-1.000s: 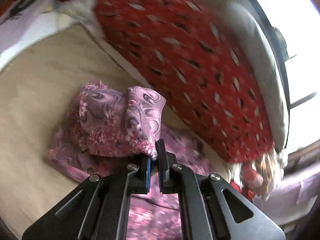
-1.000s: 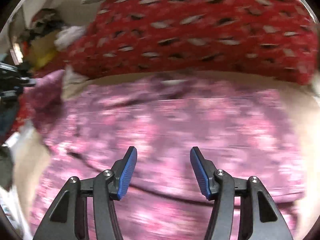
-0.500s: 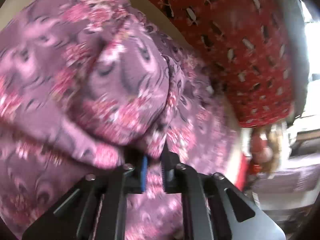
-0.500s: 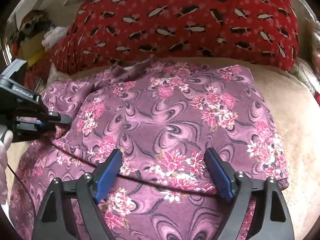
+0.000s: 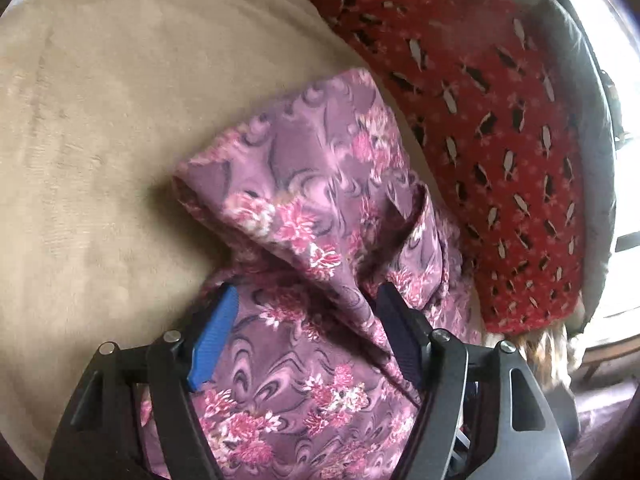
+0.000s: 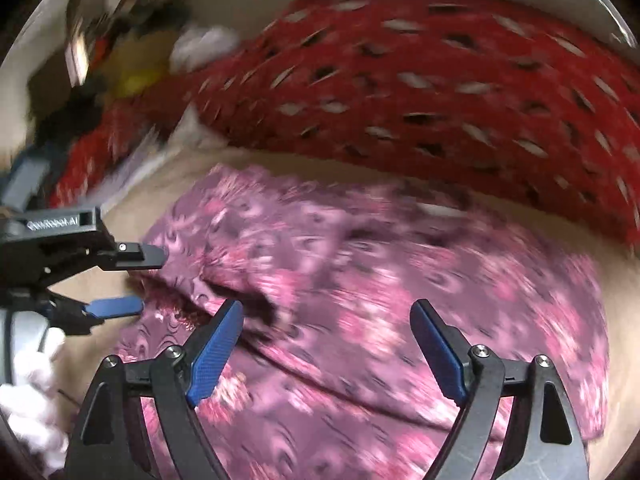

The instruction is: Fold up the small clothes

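**One fold laid, more to come**

The purple floral garment (image 5: 320,208) lies on the beige bed (image 5: 100,128), just in front of a red patterned cushion (image 5: 500,120). One flap is doubled over the rest, its edge loose and rumpled. The left tool (image 5: 306,336) sits spread wide above the cloth, gripping nothing. The right tool (image 6: 326,344) is likewise released over the garment's near side. By the look of it, smoothing and further folds remain.
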The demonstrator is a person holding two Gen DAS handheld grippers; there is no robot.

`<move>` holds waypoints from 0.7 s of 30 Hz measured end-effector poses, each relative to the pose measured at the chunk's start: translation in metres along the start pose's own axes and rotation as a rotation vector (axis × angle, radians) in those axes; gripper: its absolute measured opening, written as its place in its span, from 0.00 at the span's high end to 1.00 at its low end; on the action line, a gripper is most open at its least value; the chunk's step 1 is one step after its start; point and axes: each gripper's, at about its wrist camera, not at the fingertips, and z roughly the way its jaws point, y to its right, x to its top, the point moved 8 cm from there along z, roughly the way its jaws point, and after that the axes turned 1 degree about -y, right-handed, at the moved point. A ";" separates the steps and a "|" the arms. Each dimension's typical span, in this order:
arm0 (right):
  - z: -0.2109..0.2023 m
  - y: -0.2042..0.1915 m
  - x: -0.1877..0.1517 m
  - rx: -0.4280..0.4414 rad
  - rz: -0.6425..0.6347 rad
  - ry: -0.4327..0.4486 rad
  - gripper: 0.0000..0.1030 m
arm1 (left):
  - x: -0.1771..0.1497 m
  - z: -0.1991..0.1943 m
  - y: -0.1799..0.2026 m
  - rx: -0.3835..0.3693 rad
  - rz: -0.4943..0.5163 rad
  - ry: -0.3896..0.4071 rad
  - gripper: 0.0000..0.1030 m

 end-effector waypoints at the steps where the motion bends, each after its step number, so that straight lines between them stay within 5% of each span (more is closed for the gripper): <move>1: 0.013 -0.008 0.002 -0.009 -0.017 -0.022 0.22 | 0.001 0.003 0.000 -0.003 0.001 -0.007 0.32; 2: 0.024 -0.012 0.005 -0.014 -0.027 -0.038 0.30 | 0.001 0.004 -0.001 -0.002 0.006 -0.006 0.32; 4: 0.035 -0.018 0.011 0.043 -0.024 -0.057 0.82 | 0.001 0.005 0.001 0.003 0.023 0.002 0.32; 7: 0.022 -0.005 0.018 0.119 0.060 -0.005 0.82 | -0.001 0.008 0.006 0.025 0.066 0.018 0.32; 13: -0.028 0.087 -0.005 0.229 0.442 0.108 0.83 | -0.017 0.016 0.016 0.052 0.115 0.019 0.31; 21: -0.048 0.210 -0.107 0.162 0.875 0.086 0.78 | -0.028 0.026 0.022 0.101 0.152 0.055 0.31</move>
